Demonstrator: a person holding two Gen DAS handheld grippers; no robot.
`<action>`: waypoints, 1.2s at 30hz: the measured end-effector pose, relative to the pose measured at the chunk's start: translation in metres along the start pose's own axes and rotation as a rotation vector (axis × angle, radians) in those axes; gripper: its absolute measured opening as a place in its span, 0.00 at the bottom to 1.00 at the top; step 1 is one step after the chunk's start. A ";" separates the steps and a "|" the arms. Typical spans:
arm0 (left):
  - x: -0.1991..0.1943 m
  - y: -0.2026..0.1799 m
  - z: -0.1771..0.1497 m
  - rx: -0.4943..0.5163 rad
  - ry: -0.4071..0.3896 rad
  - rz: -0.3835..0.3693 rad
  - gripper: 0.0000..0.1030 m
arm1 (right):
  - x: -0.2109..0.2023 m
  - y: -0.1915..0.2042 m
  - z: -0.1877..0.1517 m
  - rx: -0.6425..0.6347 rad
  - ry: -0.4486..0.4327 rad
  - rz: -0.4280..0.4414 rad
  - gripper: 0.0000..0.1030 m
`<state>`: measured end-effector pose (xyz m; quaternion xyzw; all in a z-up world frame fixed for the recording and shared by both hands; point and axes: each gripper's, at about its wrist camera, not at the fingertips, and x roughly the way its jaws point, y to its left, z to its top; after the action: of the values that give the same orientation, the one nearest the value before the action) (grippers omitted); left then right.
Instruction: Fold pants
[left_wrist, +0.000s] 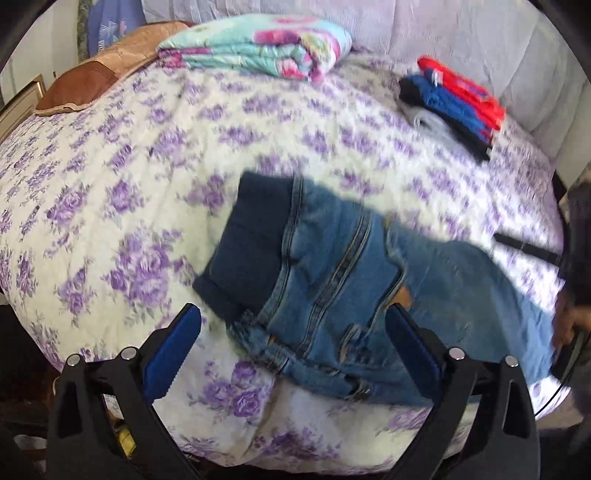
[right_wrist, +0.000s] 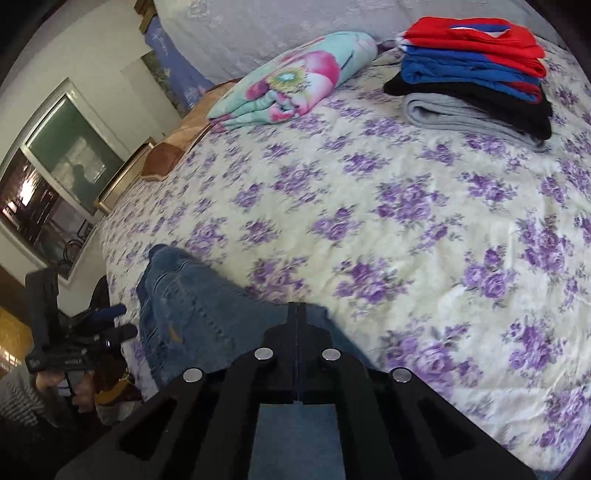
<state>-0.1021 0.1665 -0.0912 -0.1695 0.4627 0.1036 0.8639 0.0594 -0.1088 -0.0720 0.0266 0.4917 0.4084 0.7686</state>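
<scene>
My jeans (left_wrist: 354, 280) are mid-blue denim with tan stitching and a dark navy band at the waist. The bedspread (right_wrist: 424, 229) under them is cream, printed all over with purple roses. At the far side lies a folded quilt (left_wrist: 258, 48) in pale turquoise with pink flowers. The stack of folded clothes (right_wrist: 476, 74) runs red on top, then royal blue, black, and grey lowest. My left hand-held gripper (left_wrist: 293, 323) is black with blue pads (left_wrist: 166, 354); my right hand-held gripper (right_wrist: 296, 314) is black throughout

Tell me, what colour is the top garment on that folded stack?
Red, with a bit of blue; the folded stack shows best in the right wrist view.
</scene>
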 end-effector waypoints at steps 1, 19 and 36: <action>0.000 0.000 0.004 -0.015 -0.012 -0.014 0.95 | 0.006 0.006 -0.002 -0.004 0.012 0.005 0.00; -0.003 -0.004 0.018 0.009 -0.003 -0.041 0.95 | -0.111 -0.064 -0.105 0.405 -0.220 -0.152 0.05; 0.042 -0.185 0.010 0.480 0.129 -0.198 0.95 | -0.247 -0.160 -0.339 1.139 -0.734 -0.285 0.53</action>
<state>-0.0092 0.0006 -0.0843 -0.0103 0.5093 -0.1051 0.8541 -0.1525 -0.4989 -0.1363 0.4978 0.3365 -0.0537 0.7976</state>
